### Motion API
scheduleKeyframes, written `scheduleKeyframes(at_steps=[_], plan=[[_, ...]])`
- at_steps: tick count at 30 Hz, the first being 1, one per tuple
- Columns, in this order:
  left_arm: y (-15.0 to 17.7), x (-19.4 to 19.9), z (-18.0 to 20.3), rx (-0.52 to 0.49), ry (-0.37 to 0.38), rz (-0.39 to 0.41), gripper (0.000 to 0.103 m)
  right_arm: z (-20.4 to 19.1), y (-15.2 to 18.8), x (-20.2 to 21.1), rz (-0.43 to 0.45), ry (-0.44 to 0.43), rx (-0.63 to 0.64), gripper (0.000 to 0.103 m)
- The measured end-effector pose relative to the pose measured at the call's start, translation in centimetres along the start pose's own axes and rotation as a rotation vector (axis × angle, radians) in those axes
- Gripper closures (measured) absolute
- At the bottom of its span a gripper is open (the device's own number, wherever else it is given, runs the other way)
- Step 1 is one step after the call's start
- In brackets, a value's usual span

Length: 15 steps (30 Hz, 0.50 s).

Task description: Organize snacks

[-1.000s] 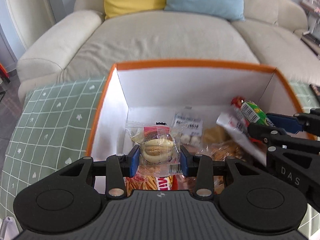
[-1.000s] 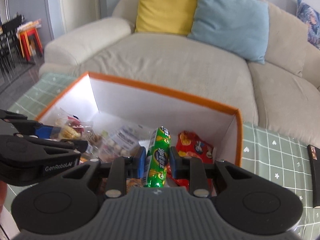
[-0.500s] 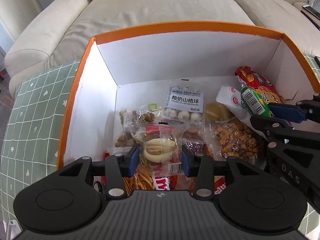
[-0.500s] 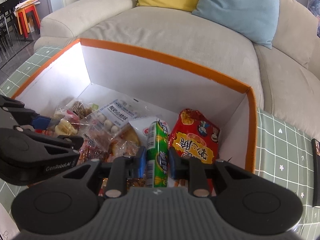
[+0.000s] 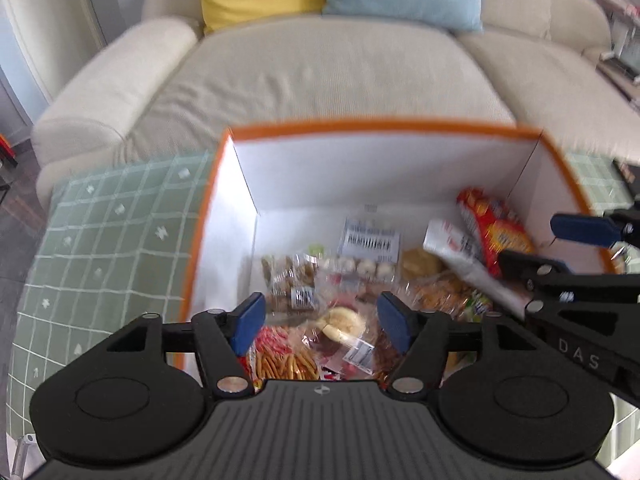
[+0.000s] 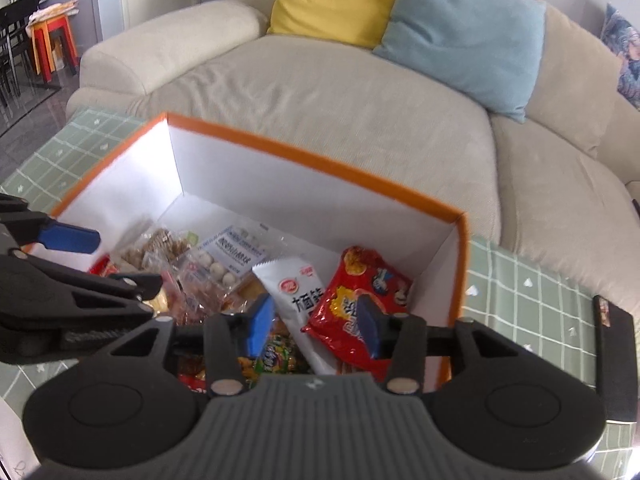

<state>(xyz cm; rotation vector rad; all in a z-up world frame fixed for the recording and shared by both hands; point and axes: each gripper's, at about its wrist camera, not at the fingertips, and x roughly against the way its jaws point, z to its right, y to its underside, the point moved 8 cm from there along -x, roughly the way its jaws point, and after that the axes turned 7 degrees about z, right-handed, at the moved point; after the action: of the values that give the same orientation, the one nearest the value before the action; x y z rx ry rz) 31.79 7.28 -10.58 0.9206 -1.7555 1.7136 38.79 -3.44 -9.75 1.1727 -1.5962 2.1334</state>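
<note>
An orange-rimmed white box (image 5: 380, 126) (image 6: 320, 164) holds several snack packets. My left gripper (image 5: 321, 320) hovers over its near left part, jaws opening, nothing pressed between the pads. Below it a clear-wrapped pastry packet (image 5: 340, 322) lies loose on the pile. My right gripper (image 6: 315, 330) hangs over the box's right part, jaws opening and apart. A green candy packet (image 6: 276, 358) lies under it beside a white packet (image 6: 292, 292) and a red bag (image 6: 360, 292). Each gripper shows at the edge of the other's view.
The box stands on a green checked tablecloth (image 5: 100, 240). Behind it is a beige sofa (image 6: 320, 92) with a yellow cushion (image 6: 332, 0) and a blue one (image 6: 460, 36). A dark flat object (image 6: 614, 352) lies on the cloth to the box's right.
Both grippers dipped into the box, then opened and lifted. The pastry packet left the left pads and the green packet left the right pads; both now lie in the box.
</note>
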Motion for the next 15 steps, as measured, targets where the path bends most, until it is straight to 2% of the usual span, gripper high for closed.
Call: scheduleKeyframes(at_steps=[2, 7, 15], plan=[[-0.6, 1.6, -0.1, 0.022, 0.009, 0.045, 0.023, 0.2, -0.4, 1.2, 0.021, 0.006, -0.011, 0.048], [-1.5, 6.0, -0.5, 0.067, -0.002, 0.162, 0.022, 0.8, -1.1, 5.3, 0.090, 0.040, -0.039, 0.038], [-1.2, 13.4, -0.6, 0.037, -0.075, 0.379, 0.021, 1.2, -1.1, 13.5, 0.237, 0.036, -0.137, 0.026]])
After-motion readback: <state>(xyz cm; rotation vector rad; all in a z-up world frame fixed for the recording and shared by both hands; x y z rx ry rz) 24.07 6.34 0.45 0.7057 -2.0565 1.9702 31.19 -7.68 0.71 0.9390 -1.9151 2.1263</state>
